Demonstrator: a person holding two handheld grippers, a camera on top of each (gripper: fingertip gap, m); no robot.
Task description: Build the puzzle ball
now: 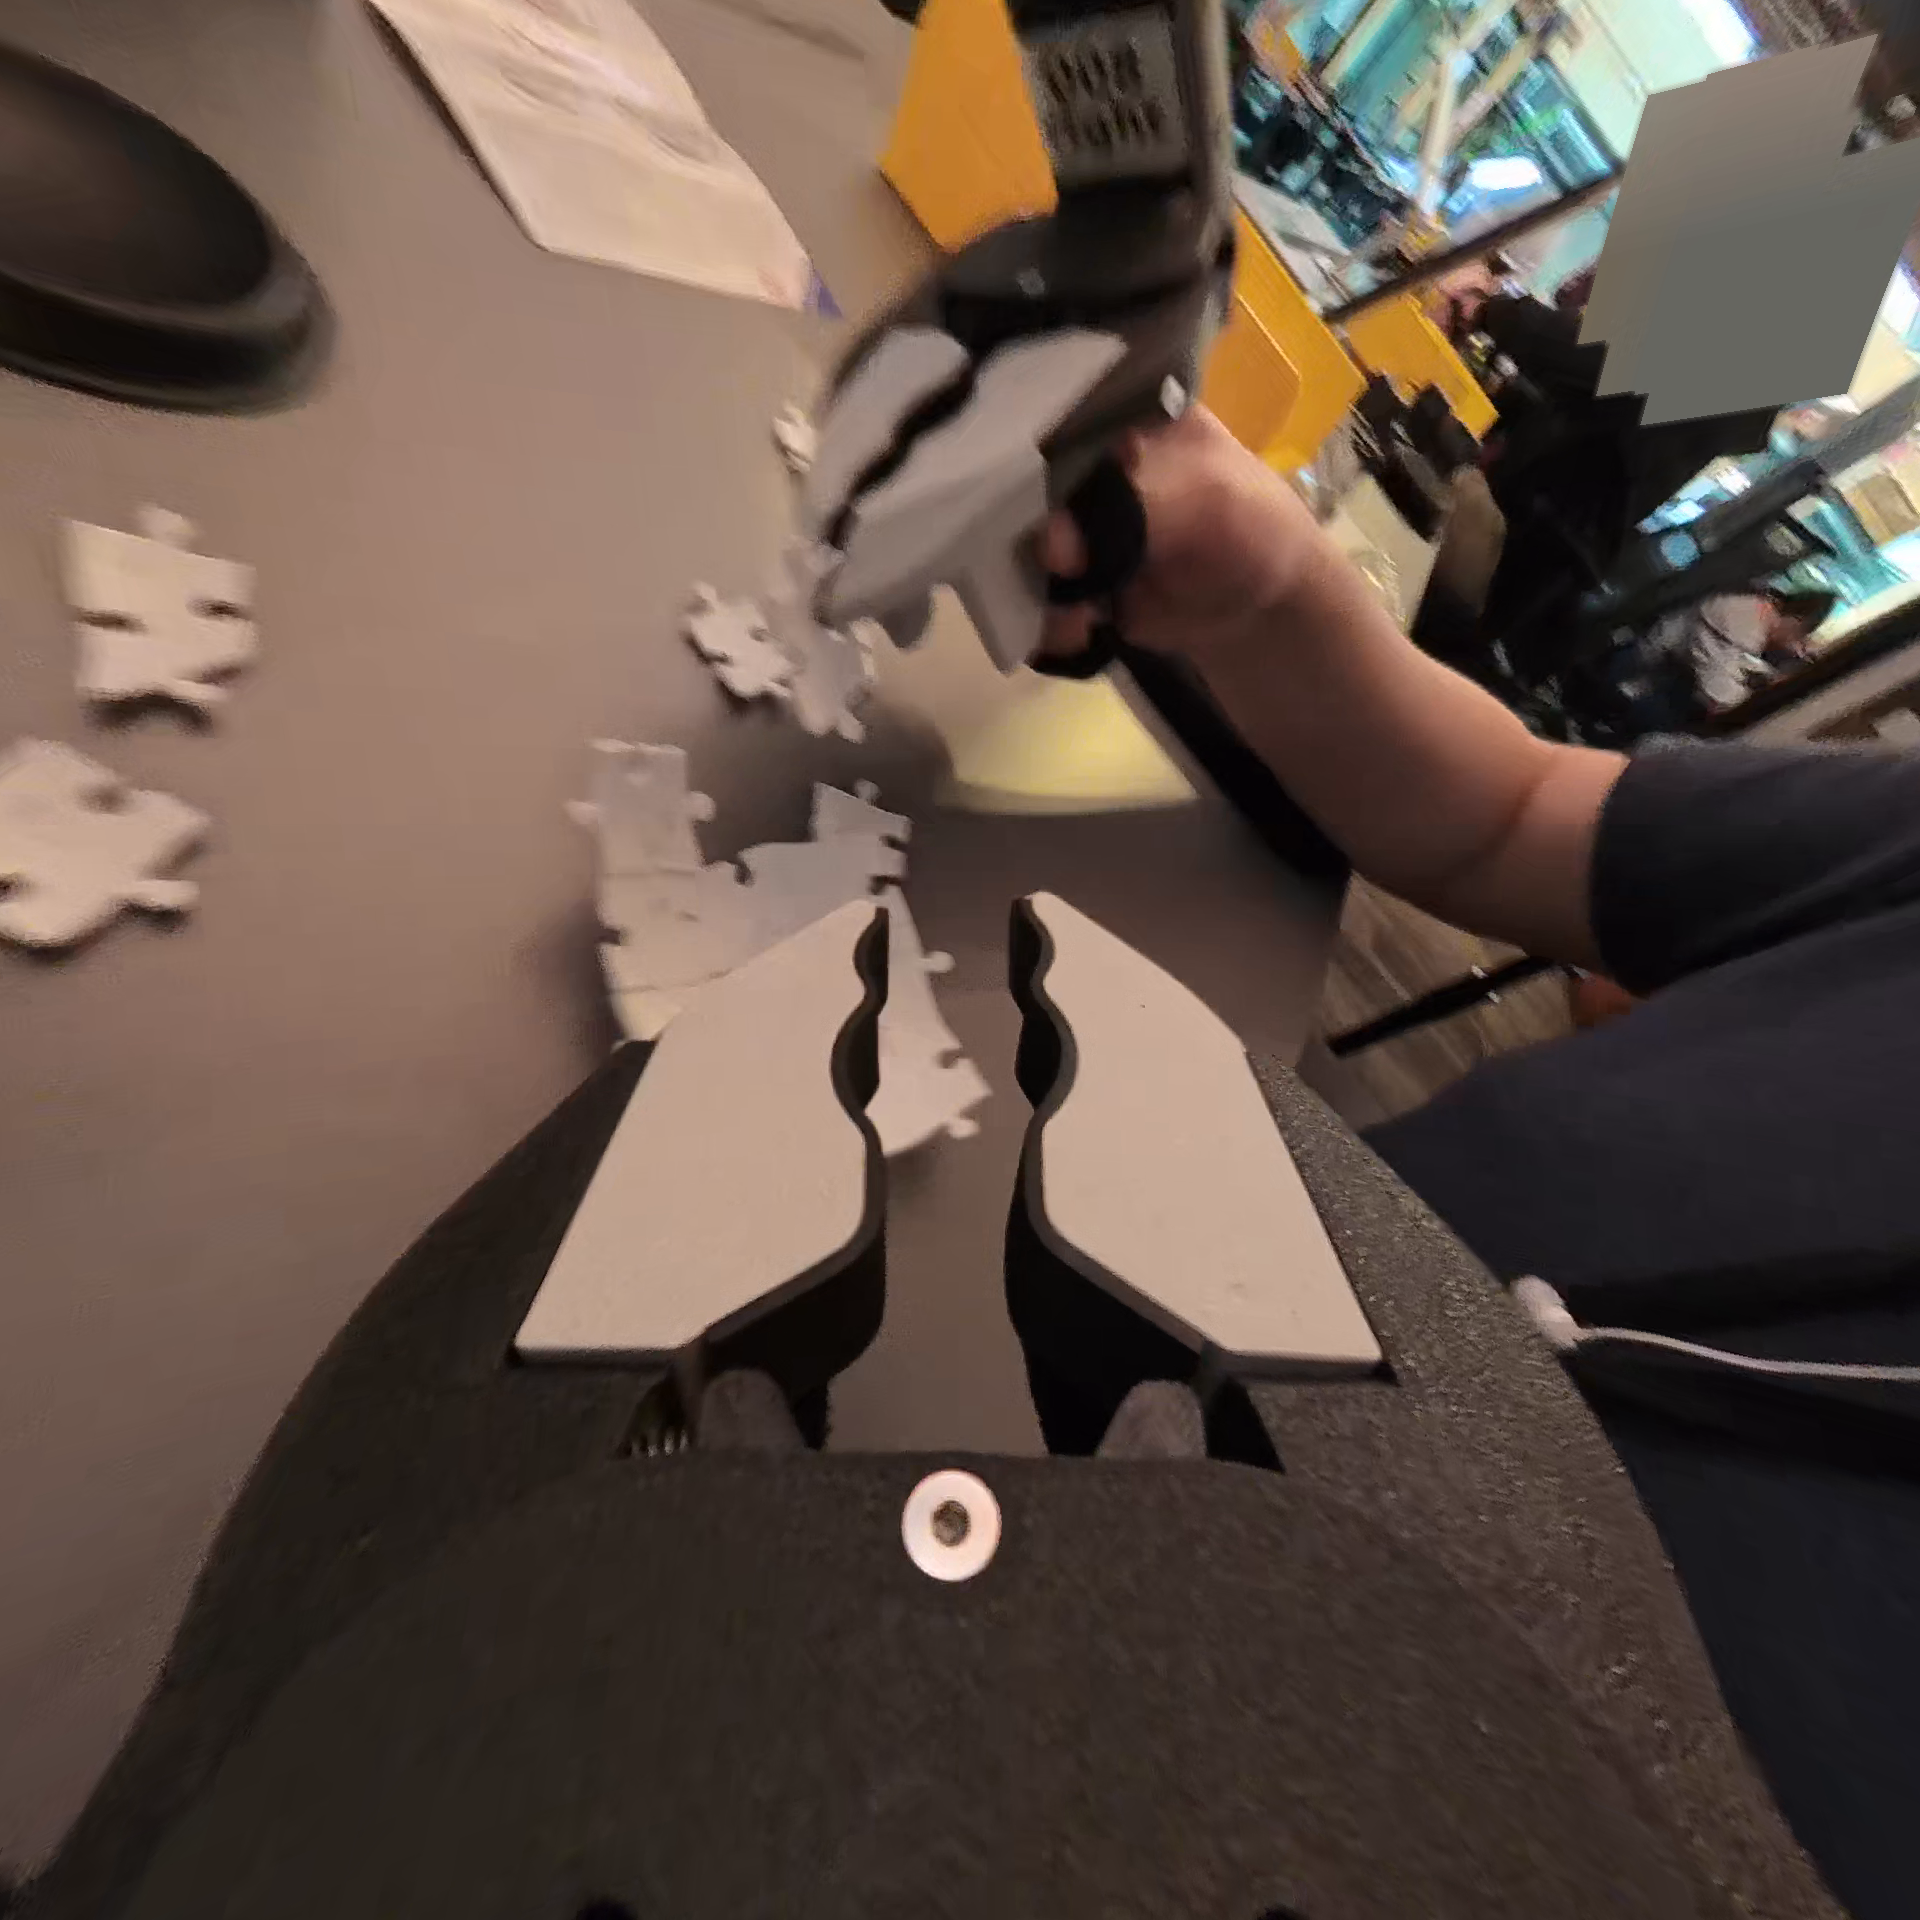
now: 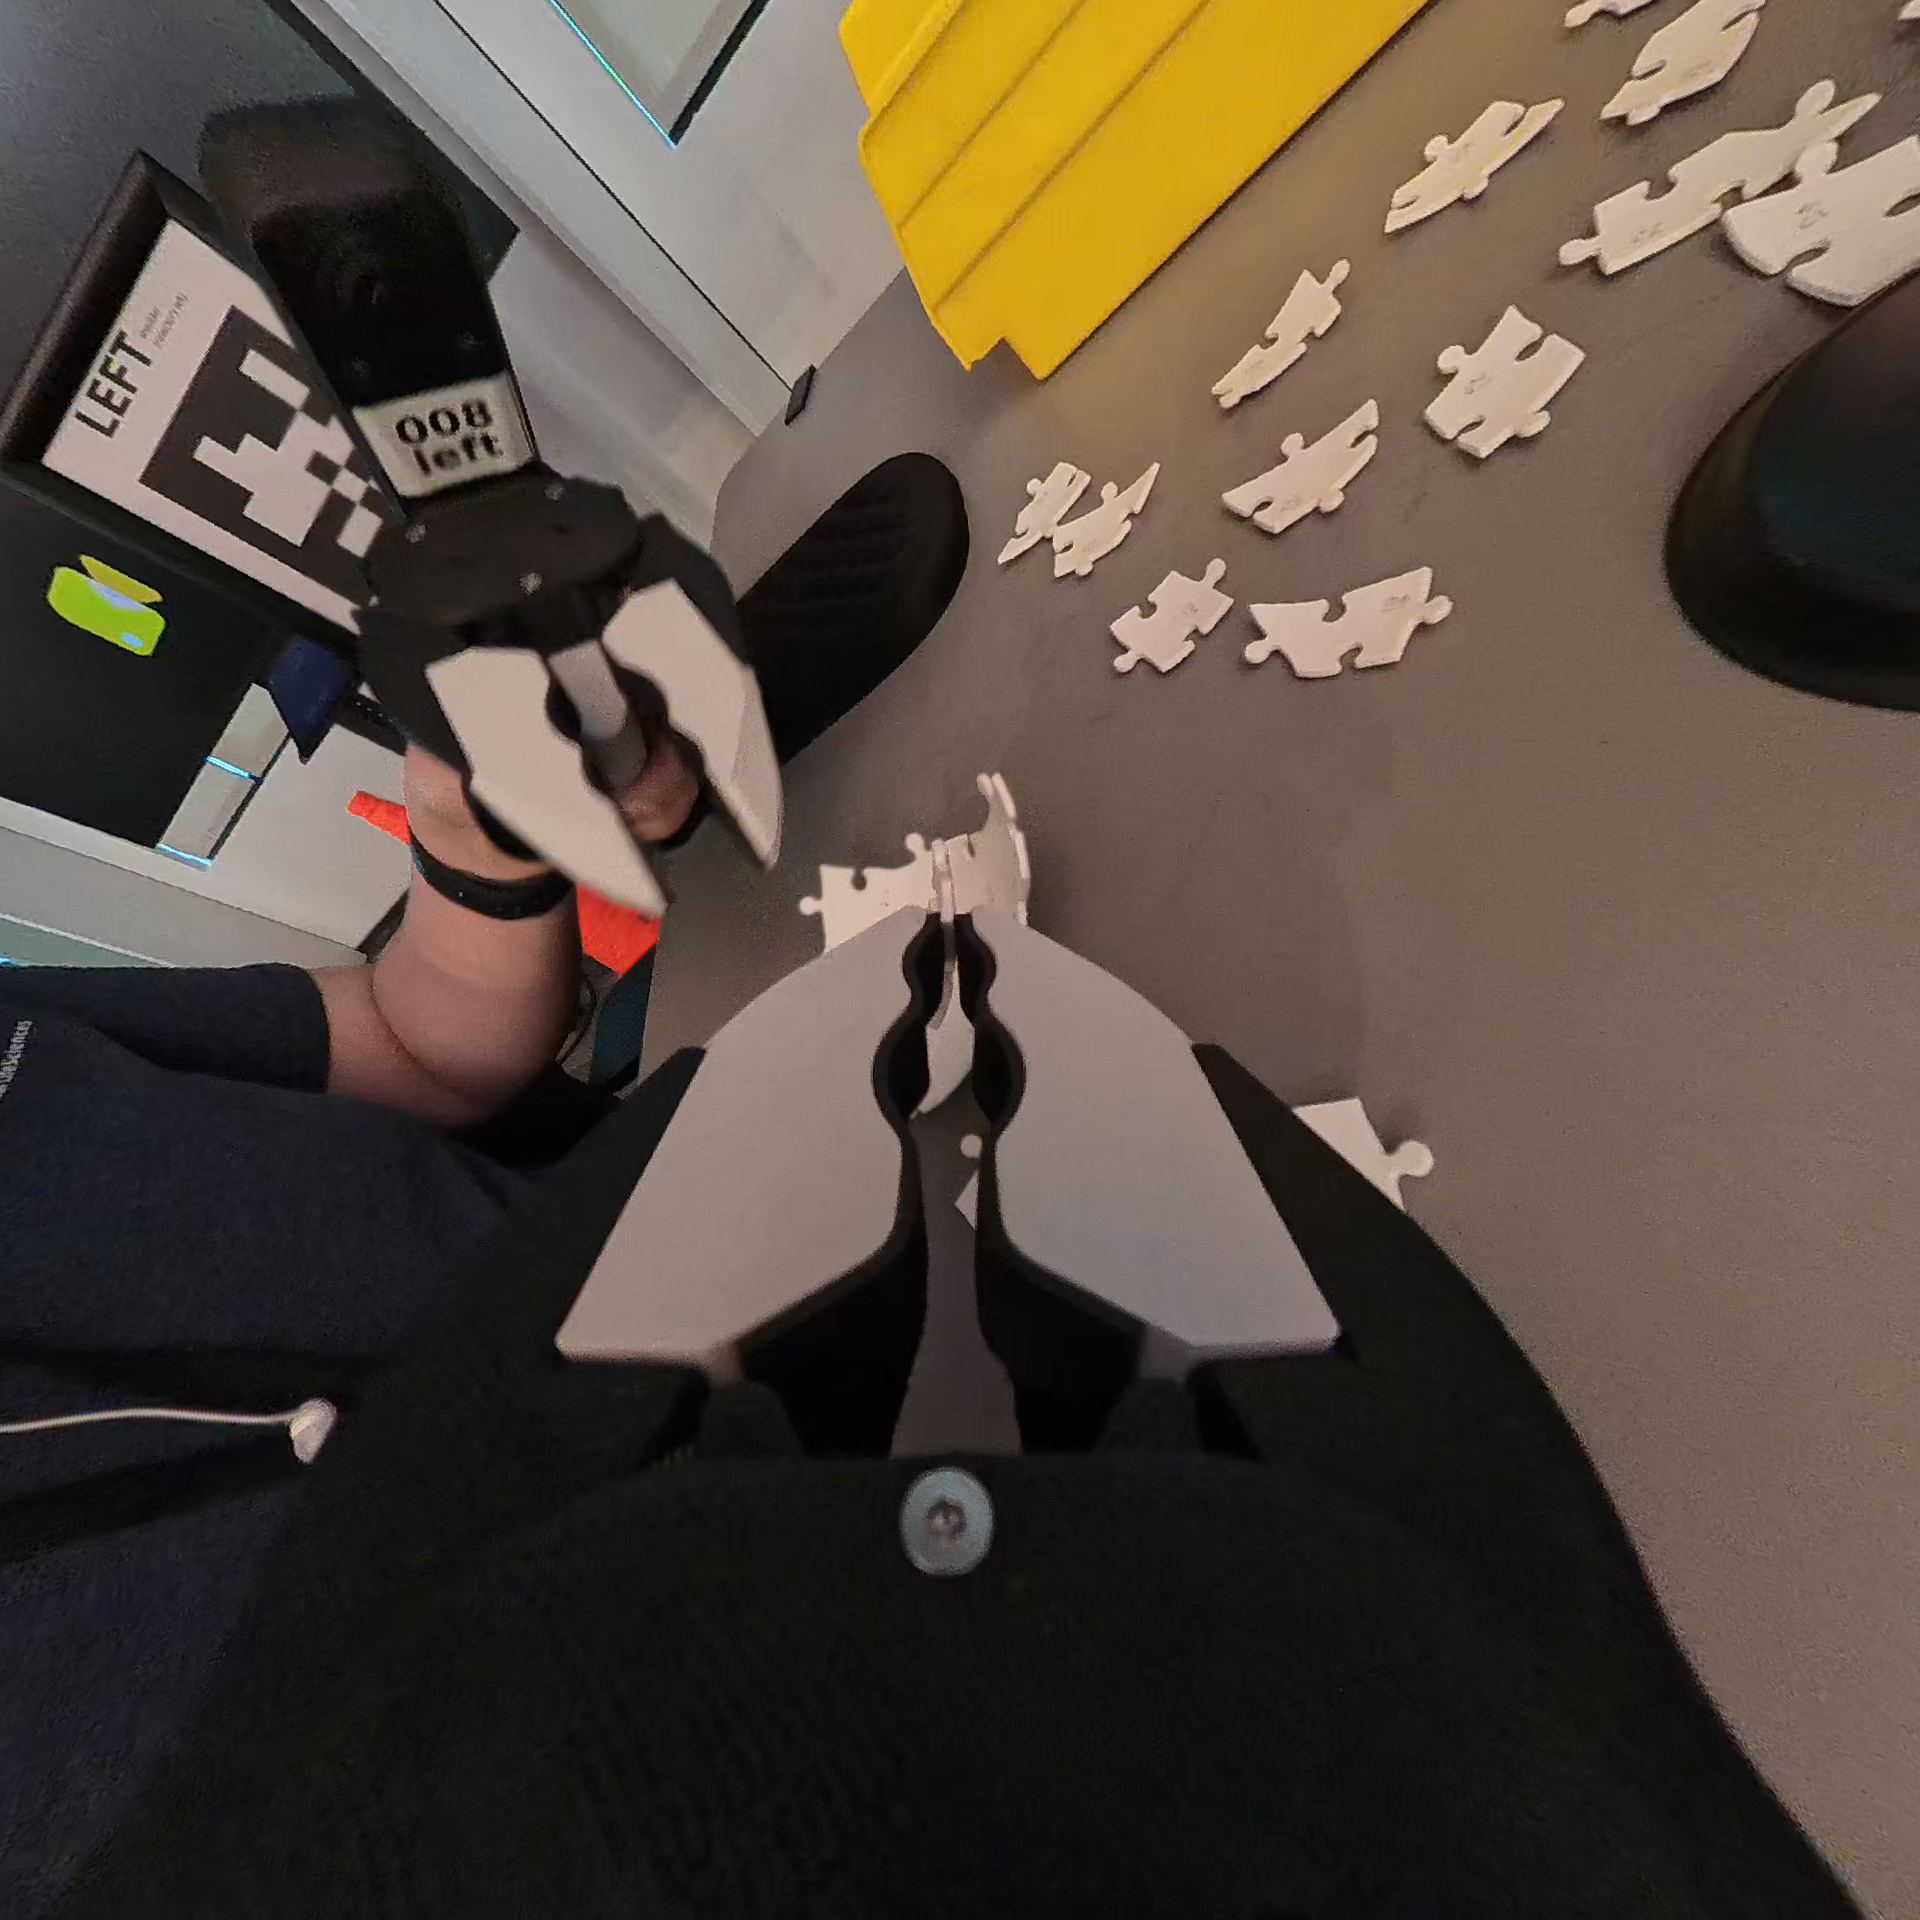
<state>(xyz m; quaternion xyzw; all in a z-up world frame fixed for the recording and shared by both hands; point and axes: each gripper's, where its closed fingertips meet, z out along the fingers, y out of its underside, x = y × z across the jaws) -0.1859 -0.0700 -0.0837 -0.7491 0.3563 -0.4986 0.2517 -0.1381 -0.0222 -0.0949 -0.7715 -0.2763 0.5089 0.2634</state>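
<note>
Puzzle pieces, white and curved with knobbed edges, lie scattered over the grey bench (image 2: pixel 1558 935). A joined cluster of white curved puzzle pieces (image 2: pixel 956 873) stands on edge just ahead of the right gripper (image 2: pixel 951 935), whose grey fingers with wavy black inner edges are clenched on the cluster's lower rim. In the left wrist view the same cluster (image 1: pixel 707 904) sits just beyond the left gripper (image 1: pixel 948 914), whose fingers stand apart and released, with one piece of the cluster showing in the gap between them. The right gripper (image 1: pixel 883 509), blurred, appears farther off in that view, held by a hand (image 1: pixel 1195 530) with a dark blue sleeve behind it.

Loose white pieces (image 2: pixel 1309 478) lie well apart toward the far side of the bench, near a yellow plastic bin (image 2: pixel 1039 177). A black rounded base (image 2: pixel 1808 520) sits at the bench's edge. The left gripper (image 2: pixel 717 873) carries a black-and-white square marker plate (image 2: pixel 208 436) and a small white label (image 2: pixel 447 436), both with writing. White paper sheets (image 1: pixel 603 135) lie on the bench in the left wrist view.
</note>
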